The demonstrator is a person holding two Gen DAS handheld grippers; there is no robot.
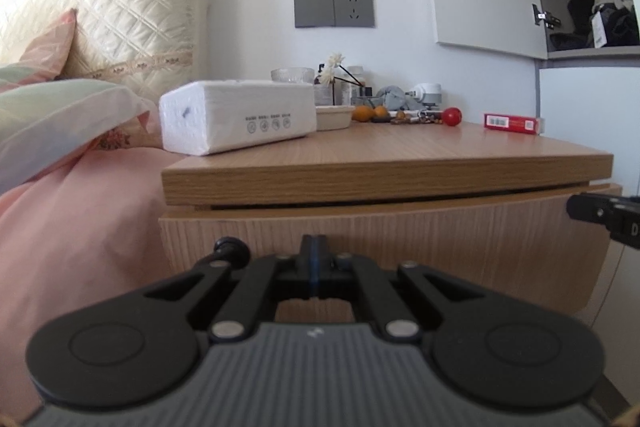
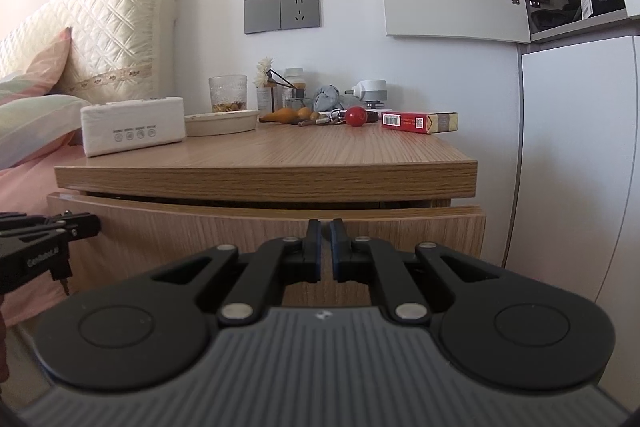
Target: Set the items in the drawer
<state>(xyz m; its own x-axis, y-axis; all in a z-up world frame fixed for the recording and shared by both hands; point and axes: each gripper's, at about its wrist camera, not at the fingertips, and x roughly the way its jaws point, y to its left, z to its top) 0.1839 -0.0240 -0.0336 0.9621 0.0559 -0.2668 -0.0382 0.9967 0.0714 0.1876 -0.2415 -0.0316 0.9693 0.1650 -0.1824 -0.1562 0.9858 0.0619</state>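
Observation:
A wooden nightstand [image 1: 384, 171] [image 2: 264, 175] stands beside the bed, its drawer front [image 1: 380, 235] [image 2: 200, 231] slightly ajar below the top. On top lie a white tissue pack [image 1: 236, 117] [image 2: 132, 125], a red box [image 1: 510, 123] [image 2: 416, 121], a red ball [image 1: 452, 115] [image 2: 356, 116] and keys [image 2: 332, 119]. My left gripper [image 1: 314, 247] is shut and empty in front of the drawer. My right gripper [image 2: 325, 231] is nearly shut, with a thin gap, empty, close to the drawer's top edge. Each gripper shows at the edge of the other's view [image 1: 608, 215] [image 2: 44, 231].
A beige dish [image 2: 222, 121], a glass [image 2: 227, 93], small bottles with a flower [image 2: 266, 83], orange gourds [image 2: 288, 115], a grey cloth [image 2: 328, 97] and a white plug [image 2: 370, 91] crowd the back. The bed with pink bedding [image 1: 80, 211] is left; a white wardrobe [image 2: 572, 147] is right.

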